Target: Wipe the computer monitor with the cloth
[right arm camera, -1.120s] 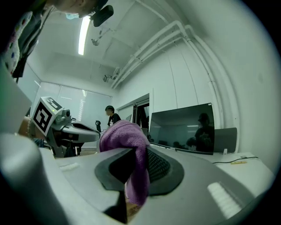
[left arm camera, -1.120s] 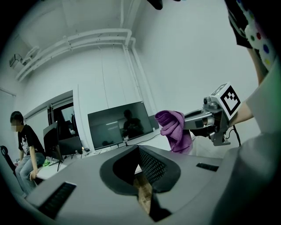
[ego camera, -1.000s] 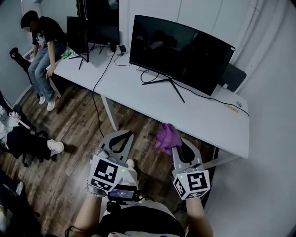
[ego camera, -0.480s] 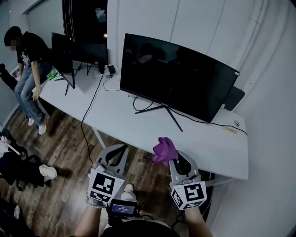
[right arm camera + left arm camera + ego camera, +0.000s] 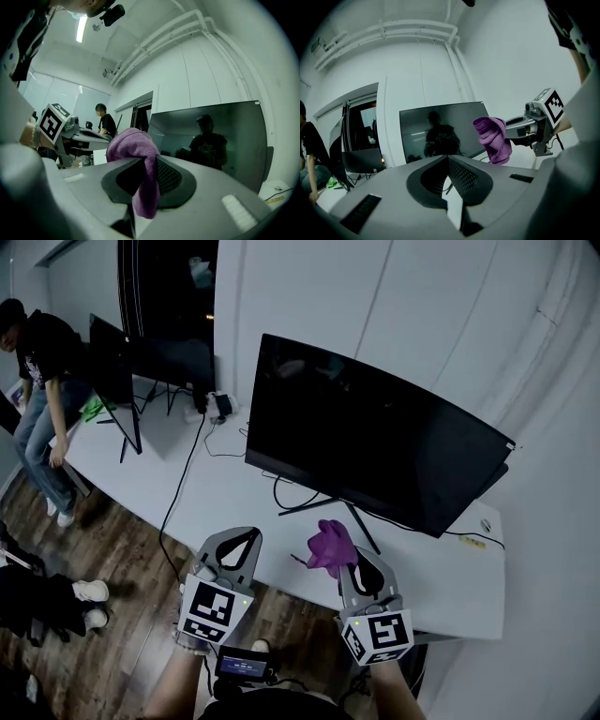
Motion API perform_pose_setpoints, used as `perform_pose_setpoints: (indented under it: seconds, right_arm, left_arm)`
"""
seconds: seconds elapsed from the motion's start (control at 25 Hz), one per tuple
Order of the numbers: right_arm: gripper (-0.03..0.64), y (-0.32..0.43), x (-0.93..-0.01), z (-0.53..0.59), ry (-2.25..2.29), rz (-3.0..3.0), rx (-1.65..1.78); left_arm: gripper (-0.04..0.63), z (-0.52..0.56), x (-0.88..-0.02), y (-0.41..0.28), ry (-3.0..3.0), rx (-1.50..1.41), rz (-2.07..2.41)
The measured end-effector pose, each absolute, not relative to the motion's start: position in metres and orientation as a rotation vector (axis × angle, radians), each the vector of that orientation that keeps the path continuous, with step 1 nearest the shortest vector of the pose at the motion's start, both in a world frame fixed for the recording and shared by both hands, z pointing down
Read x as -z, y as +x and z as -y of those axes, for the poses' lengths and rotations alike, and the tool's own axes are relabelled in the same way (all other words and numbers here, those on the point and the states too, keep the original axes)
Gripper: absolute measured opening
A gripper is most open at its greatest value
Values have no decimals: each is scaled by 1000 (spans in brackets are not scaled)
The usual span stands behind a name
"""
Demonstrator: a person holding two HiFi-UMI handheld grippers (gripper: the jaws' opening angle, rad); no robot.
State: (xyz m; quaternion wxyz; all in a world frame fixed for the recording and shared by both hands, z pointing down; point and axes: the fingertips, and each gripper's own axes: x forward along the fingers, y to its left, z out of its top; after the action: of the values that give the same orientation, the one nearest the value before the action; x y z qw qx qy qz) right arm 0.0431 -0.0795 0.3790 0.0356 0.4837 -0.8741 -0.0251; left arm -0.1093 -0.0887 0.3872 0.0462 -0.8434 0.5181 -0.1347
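Purple cloth [image 5: 330, 545] pinched in right gripper [image 5: 350, 561] — left gripper [image 5: 247, 536] closed (empty), both facing monitor [image 5: 375, 451].

Walls: white panelled wall [image 5: 422, 324] with vertical seams, running behind the tabletop.
Ceiling: white, with white pipes [image 5: 417, 33] along the join between wall and ceiling.
Light: one lit ceiling strip [image 5: 84, 28]; the scene is dim in the head view.
Opening: dark opening [image 5: 169, 296] in the wall at the left end.
Floor: dark wood planks [image 5: 122, 531].
Tabletop: long white tabletop [image 5: 225, 493] set along the wall.
Cable: black cable [image 5: 183, 484] dropping over the tabletop's front edge to the floor.
Second screen: smaller dark screen [image 5: 108, 357] on a thin stand at the far left end.
Bystander: person [image 5: 37, 381] in a dark top and jeans at that far end.
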Motion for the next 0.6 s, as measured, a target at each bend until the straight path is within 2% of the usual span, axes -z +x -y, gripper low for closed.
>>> perform_pose_setpoints:
  seconds: [0.6]
  right_arm:
    - [69,11,-337,173,1463,2637,313]
  left_arm:
    - [6,176,-378,-133,-2590,399,-1524]
